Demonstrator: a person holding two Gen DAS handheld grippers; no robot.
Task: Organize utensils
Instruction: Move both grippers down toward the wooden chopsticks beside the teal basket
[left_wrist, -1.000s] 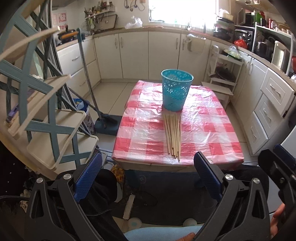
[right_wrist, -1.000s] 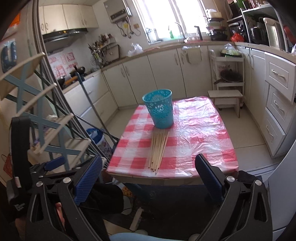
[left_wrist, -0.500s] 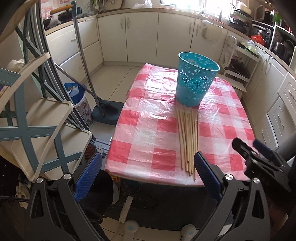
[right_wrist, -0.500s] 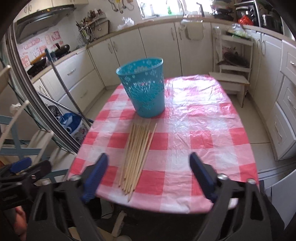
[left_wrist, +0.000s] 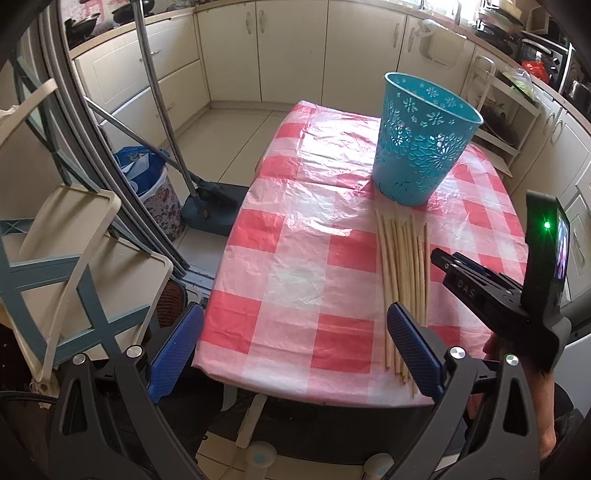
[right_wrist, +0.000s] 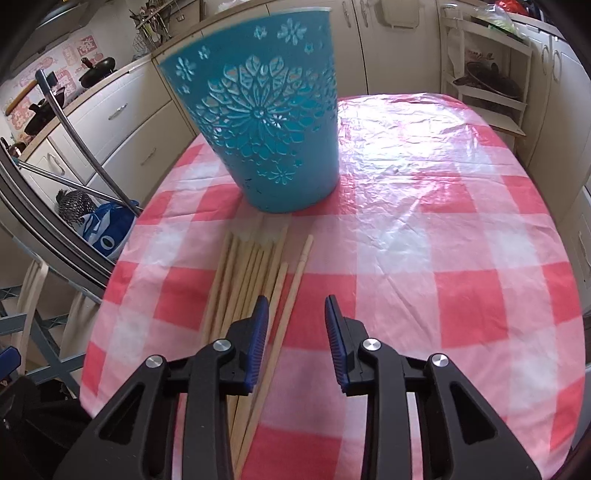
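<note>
Several wooden chopsticks (left_wrist: 404, 280) lie side by side on the red-and-white checked table (left_wrist: 295, 258), just in front of a blue cut-out basket (left_wrist: 421, 147) that stands upright. My left gripper (left_wrist: 295, 347) is wide open and empty over the table's near edge, its right finger (left_wrist: 413, 350) overlapping the chopsticks' near ends. My right gripper (right_wrist: 295, 332) hovers low over the chopsticks (right_wrist: 255, 280) with its jaws closing. The rightmost chopstick (right_wrist: 295, 291) shows in the gap, and the pads do not press on it. The basket (right_wrist: 273, 122) stands just beyond. In the left wrist view the right gripper (left_wrist: 465, 277) sits right of the sticks.
A broom and dustpan (left_wrist: 207, 210) and a flowered bin with a blue bag (left_wrist: 155, 184) stand on the floor left of the table. A folding rack (left_wrist: 74, 258) crowds the near left. Cabinets (left_wrist: 288, 48) line the back, and a white shelf unit (left_wrist: 506, 122) stands at the right.
Both grippers have come forward and down toward the table, so chopsticks and basket loom larger. The right gripper's jaws have narrowed from wide open to a small gap over the sticks.
</note>
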